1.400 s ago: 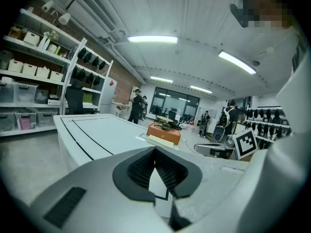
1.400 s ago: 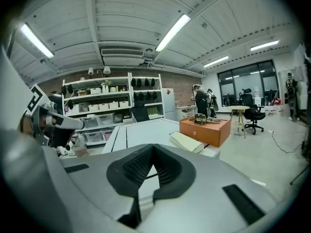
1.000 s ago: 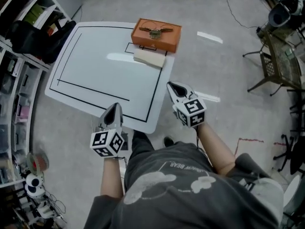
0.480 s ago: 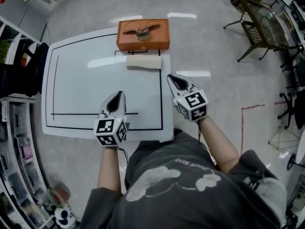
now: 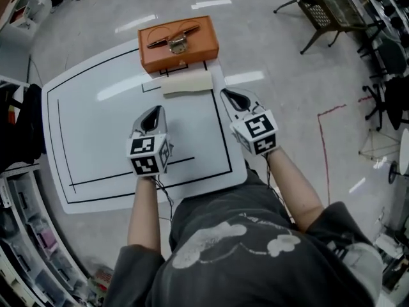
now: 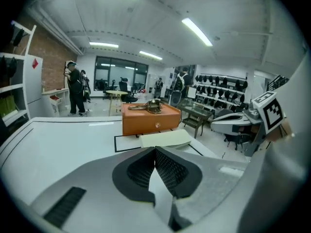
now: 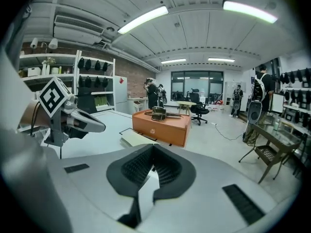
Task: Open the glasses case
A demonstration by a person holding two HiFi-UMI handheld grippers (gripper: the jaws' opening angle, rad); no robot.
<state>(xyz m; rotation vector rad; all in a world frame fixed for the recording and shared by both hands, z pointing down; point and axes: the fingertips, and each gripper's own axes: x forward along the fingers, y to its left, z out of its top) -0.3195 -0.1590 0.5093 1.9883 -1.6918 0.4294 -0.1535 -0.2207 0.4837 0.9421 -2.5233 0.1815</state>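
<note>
Both grippers are closed and empty: the left gripper point(image 5: 152, 117) shows its pads meeting on nothing, and so does the right gripper point(image 5: 233, 98). What looks to be the glasses case point(image 5: 186, 83), a flat cream piece, lies on the white table point(image 5: 96, 126) on the person's side of the orange box point(image 5: 179, 47), just beside it, its long axis parallel to the box's front face. The right gripper sits off the case's right end and is slightly the nearer; the left gripper hangs further back from the box, toward the case's left end. Each probably needs its jaws apart before taking an end
</note>
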